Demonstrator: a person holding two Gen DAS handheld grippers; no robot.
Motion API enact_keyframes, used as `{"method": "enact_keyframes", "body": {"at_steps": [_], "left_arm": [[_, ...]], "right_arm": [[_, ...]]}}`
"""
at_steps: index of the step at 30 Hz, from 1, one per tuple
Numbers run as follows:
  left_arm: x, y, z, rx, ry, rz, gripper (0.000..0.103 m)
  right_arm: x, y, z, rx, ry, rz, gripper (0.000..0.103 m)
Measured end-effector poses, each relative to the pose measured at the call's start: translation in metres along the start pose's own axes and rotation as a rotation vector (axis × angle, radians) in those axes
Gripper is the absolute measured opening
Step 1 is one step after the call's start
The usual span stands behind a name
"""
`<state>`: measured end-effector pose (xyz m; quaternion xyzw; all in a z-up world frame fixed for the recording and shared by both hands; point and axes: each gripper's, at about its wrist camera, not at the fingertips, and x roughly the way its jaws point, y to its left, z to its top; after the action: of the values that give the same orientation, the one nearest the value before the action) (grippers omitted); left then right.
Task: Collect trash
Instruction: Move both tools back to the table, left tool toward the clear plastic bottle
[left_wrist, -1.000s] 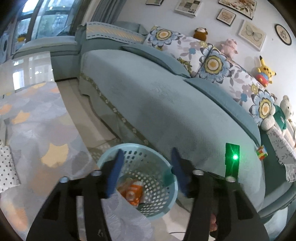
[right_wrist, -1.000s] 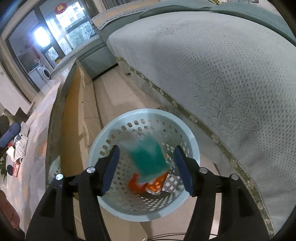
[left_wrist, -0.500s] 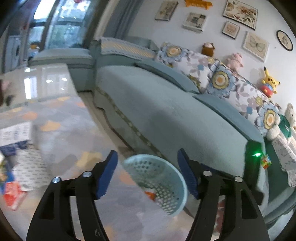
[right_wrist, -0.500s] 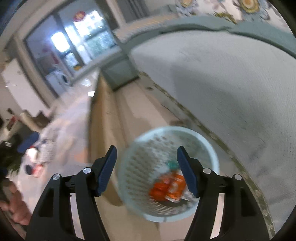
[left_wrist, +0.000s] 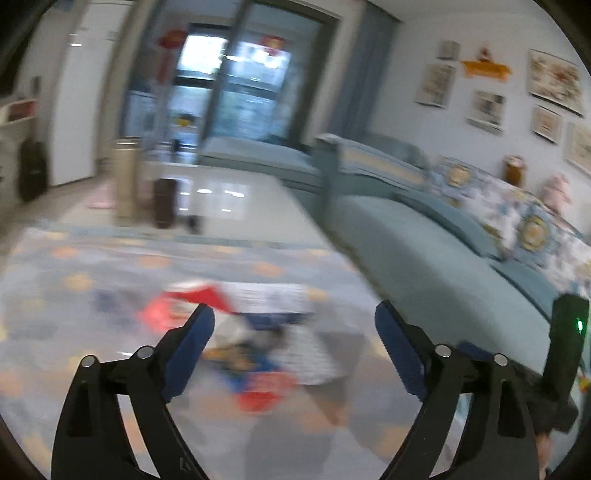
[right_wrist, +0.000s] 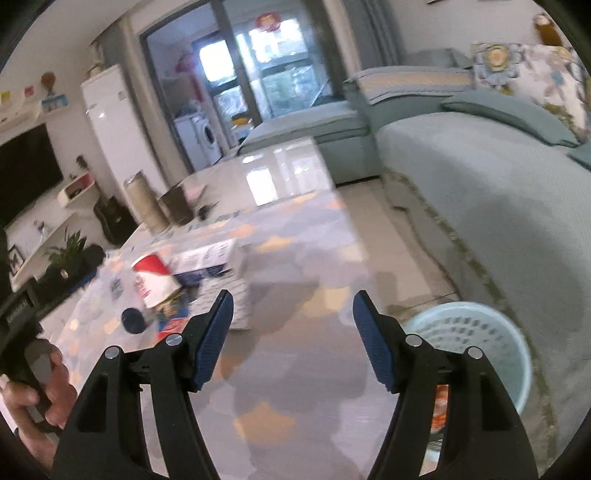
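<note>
A light blue perforated trash basket (right_wrist: 476, 339) stands on the floor by the sofa, with orange wrappers (right_wrist: 439, 406) inside it. A blurred pile of trash (left_wrist: 251, 343) lies on the patterned table top: a red-and-white paper cup (right_wrist: 153, 277), a white box (right_wrist: 210, 258), a dark round lid (right_wrist: 133, 320) and colourful wrappers (right_wrist: 171, 317). My left gripper (left_wrist: 294, 325) is open and empty above the pile. My right gripper (right_wrist: 291, 317) is open and empty, between the pile and the basket.
A teal sofa (right_wrist: 498, 192) with floral cushions (left_wrist: 524, 221) runs along the right. Two tall cylinders (right_wrist: 144, 203) stand at the table's far end. A hand (right_wrist: 40, 391) holds the other gripper's handle at the lower left of the right wrist view.
Both grippers have swung left, away from the basket and toward the trash on the table. The teal packet that was between the right fingers has dropped into the basket.
</note>
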<state>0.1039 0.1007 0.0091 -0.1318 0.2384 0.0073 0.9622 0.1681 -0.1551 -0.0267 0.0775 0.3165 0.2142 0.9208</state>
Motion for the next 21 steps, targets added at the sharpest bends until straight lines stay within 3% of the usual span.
{"method": "enact_keyframes", "body": {"at_steps": [2,5,8,12,17,21], "left_arm": [[-0.004,0.027,0.005,-0.041,-0.002,0.069,0.088],[-0.005,0.067,0.009,-0.069,-0.005,0.241,0.090],[0.005,0.101,0.008,-0.126,0.028,0.317,0.091],[0.031,0.125,0.004,-0.194,0.106,0.362,0.091],[0.060,0.143,-0.004,-0.323,0.196,0.339,0.091],[0.080,0.145,-0.008,-0.328,0.245,0.363,0.091]], "right_arm": [[0.018,0.029,-0.005,-0.068,0.032,0.022,0.064],[0.039,0.070,-0.012,-0.184,0.064,0.047,0.064],[0.059,0.101,-0.015,-0.273,0.104,0.083,0.064],[0.086,0.126,-0.017,-0.339,0.172,0.124,0.064],[0.117,0.139,-0.023,-0.347,0.232,0.150,0.064],[0.131,0.144,-0.031,-0.369,0.272,0.141,0.064]]}}
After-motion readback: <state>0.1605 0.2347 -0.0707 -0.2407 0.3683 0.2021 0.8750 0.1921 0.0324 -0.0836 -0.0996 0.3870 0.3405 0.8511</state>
